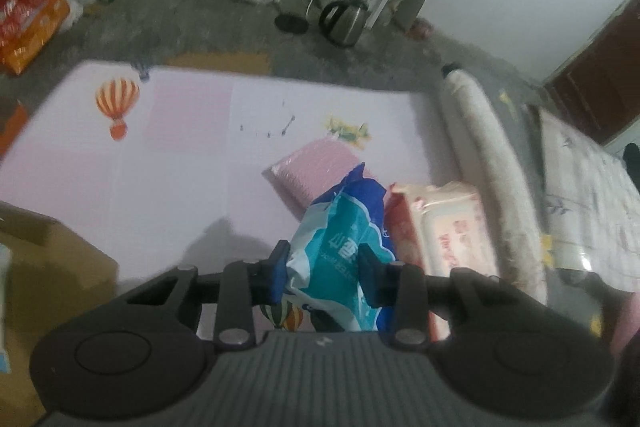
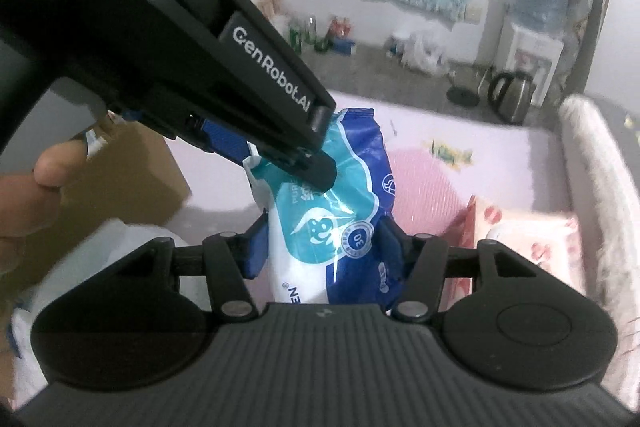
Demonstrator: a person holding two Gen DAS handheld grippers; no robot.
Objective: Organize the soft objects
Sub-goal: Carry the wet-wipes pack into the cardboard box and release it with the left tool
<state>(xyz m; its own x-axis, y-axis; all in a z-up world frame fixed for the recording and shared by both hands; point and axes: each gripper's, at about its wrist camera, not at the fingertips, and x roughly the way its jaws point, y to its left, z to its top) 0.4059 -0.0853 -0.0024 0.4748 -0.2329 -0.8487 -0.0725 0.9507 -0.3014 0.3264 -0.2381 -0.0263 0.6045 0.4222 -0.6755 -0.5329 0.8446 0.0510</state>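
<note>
Pink play mat (image 1: 120, 163) on grey floor (image 1: 200, 23); both jaws clench blue wipes pack (image 1: 340, 239).

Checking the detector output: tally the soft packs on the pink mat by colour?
Blue and teal pack, gripped by both the left gripper and the right gripper: 1
Pale pink wipes pack: 1
Flat pink padded pack: 1
Total: 3
</note>
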